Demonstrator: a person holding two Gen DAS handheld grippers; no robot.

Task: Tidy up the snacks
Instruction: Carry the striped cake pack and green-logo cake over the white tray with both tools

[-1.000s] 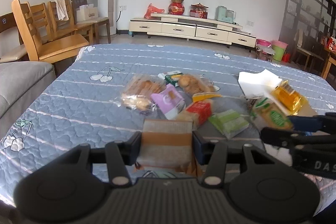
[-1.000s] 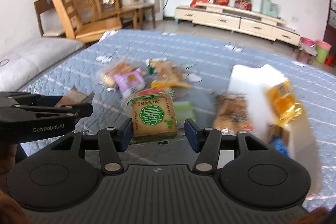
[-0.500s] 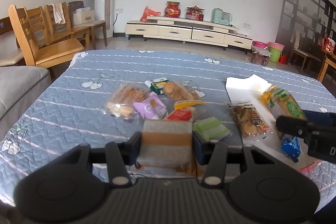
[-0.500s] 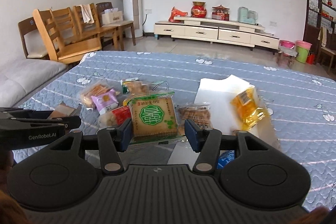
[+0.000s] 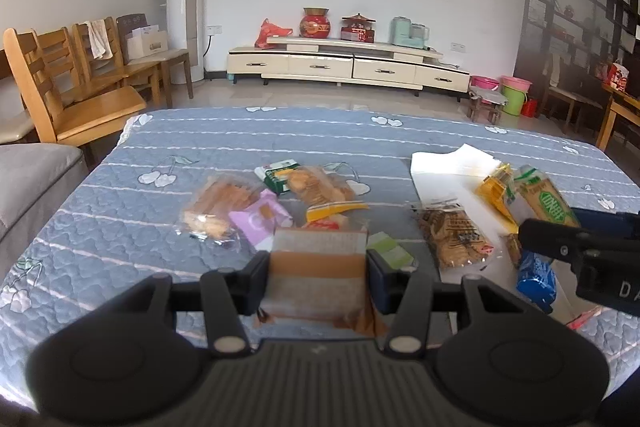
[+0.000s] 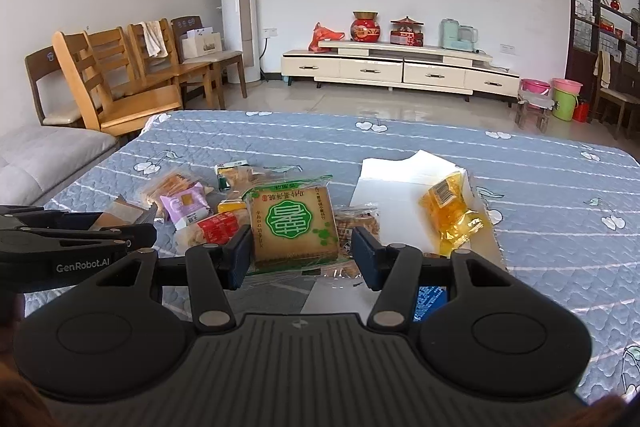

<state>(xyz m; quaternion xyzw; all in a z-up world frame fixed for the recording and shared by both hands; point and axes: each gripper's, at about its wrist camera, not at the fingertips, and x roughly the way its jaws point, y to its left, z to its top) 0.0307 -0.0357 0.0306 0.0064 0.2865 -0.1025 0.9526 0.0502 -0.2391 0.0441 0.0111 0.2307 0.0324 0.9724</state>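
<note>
Left wrist view: I've lifted both hands back off the blue quilt (image 5: 160,227), so each snack rides clear of the pile. My left gripper (image 5: 318,273) pinches a brown-banded wrapped pack (image 5: 318,267). My right gripper (image 6: 302,251) clamps a square biscuit pack (image 6: 294,223) with a green emblem, held above the white paper (image 6: 396,183).

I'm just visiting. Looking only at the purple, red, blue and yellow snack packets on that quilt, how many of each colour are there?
purple packet: 1
red packet: 1
blue packet: 1
yellow packets: 2
Total: 5
</note>
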